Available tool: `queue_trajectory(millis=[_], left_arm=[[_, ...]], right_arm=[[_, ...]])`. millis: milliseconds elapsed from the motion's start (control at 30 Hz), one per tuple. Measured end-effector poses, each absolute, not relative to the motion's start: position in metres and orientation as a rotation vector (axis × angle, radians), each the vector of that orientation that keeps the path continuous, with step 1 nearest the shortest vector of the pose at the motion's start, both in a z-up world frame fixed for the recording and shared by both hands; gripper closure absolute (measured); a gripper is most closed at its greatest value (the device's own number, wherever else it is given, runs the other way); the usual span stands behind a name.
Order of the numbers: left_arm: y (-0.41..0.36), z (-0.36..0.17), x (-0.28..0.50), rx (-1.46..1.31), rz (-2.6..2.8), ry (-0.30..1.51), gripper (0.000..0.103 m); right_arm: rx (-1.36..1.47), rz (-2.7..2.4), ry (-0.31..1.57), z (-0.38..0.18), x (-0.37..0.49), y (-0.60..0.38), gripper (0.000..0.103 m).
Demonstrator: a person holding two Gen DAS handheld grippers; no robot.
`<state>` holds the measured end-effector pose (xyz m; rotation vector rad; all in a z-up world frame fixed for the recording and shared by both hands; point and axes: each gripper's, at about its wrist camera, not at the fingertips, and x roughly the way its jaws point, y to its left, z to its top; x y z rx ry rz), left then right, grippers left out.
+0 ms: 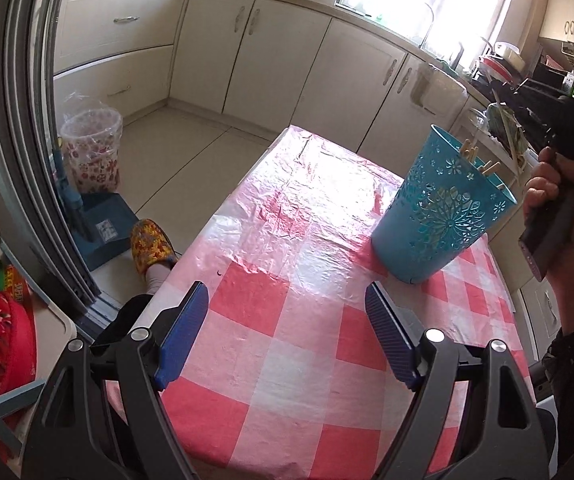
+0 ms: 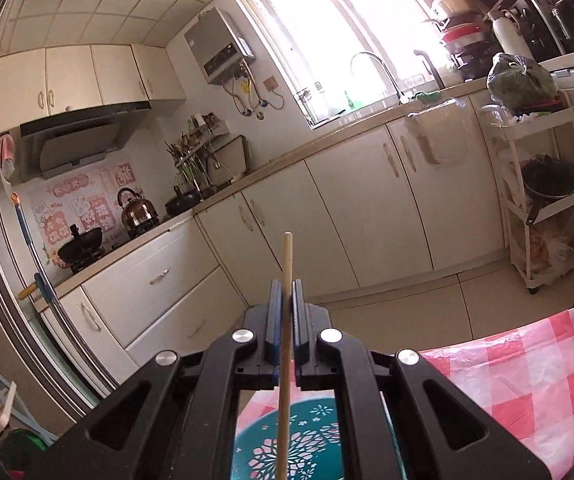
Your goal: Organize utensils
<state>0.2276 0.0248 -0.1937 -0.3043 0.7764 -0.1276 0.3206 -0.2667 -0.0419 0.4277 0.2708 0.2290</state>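
Note:
A teal cut-out utensil holder [image 1: 443, 212] stands on the pink checked tablecloth [image 1: 287, 320], with several wooden chopstick tips [image 1: 472, 152] poking from its mouth. My left gripper [image 1: 287, 334] hangs open above the cloth, in front and to the left of the holder, with nothing between its blue pads. My right gripper [image 2: 286, 312] is shut on a single wooden chopstick [image 2: 286, 280] held upright, lifted above the holder [image 2: 295, 444], whose patterned wall shows beneath the jaws. In the left wrist view a hand [image 1: 559, 216] grips the right gripper's handle beside the holder.
The table's far edge [image 1: 299, 130] drops to a tiled floor. A patterned waste bin [image 1: 93, 152] and a foot in a slipper [image 1: 153, 246] are to the left. Kitchen cabinets [image 2: 327, 208] and a white rolling shelf cart [image 2: 543, 184] line the walls.

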Motion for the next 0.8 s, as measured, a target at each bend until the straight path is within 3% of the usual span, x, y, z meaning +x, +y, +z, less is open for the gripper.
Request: queue_trajectory(millis=[400, 467, 667, 733, 800], left_arm=[[0.018, -0.197, 0.230, -0.311, -0.149, 0.799, 0.026], [0.018, -0.194, 0.228, -0.301, -0.148, 0.798, 0.025], [0.009, -0.170, 0.216, -0.199, -0.124, 0.786, 0.014], [0.002, -0.156, 0.208, -0.146, -0.116, 0.766, 0.010], [-0.003, -0.143, 0.200, -0.108, -0.119, 0.747, 0.008]], right_arm=[[0.330, 0.260, 0.334, -0.058, 0.315, -0.256, 0.097], [0.303, 0.267, 0.356, -0.061, 0.308, -0.253, 0.093], [0.348, 0.241, 0.393, -0.065, 0.254, -0.268, 0.063], [0.355, 0.199, 0.425, -0.068, 0.223, -0.272, 0.034], [0.349, 0.147, 0.501, -0.076, 0.200, -0.271, 0.029]])
